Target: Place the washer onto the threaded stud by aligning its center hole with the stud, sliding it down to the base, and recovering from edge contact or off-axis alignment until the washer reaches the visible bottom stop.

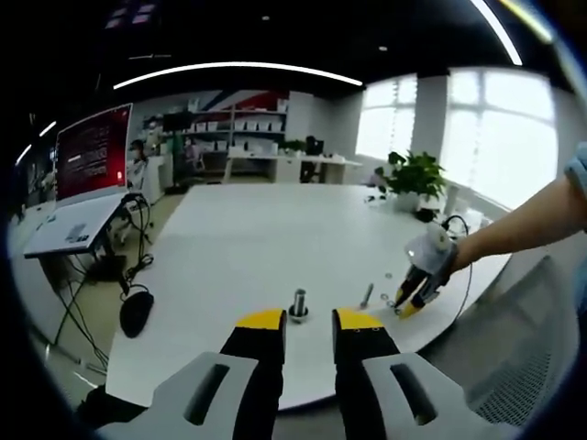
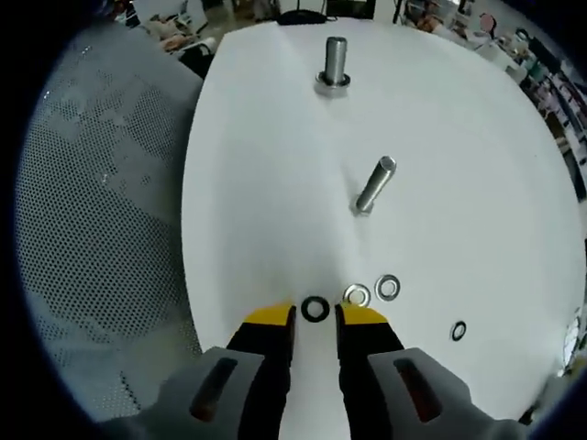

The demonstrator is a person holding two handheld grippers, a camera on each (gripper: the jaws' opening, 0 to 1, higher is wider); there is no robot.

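Note:
An upright threaded stud [image 1: 299, 303] with a nut at its base stands on the white table [image 1: 257, 238], just beyond my left gripper [image 1: 309, 321], which is open and holds nothing. In the right gripper view the same stud [image 2: 334, 62] stands far ahead. My right gripper [image 2: 315, 319] is open and low over the table. A dark washer [image 2: 315, 309] lies flat between its yellow tips. Two silver washers [image 2: 357, 295] lie just right of it, and a small one [image 2: 459, 331] farther right. In the left gripper view, a person's hand holds the right gripper [image 1: 408, 302] near the table edge.
A second bolt [image 2: 374, 186] stands tilted between the washers and the stud. A grey mesh chair [image 2: 92, 229] sits off the table's near edge. A laptop [image 1: 92, 156] on a stand, a black mouse [image 1: 136, 312] and a potted plant [image 1: 417, 174] lie around the table.

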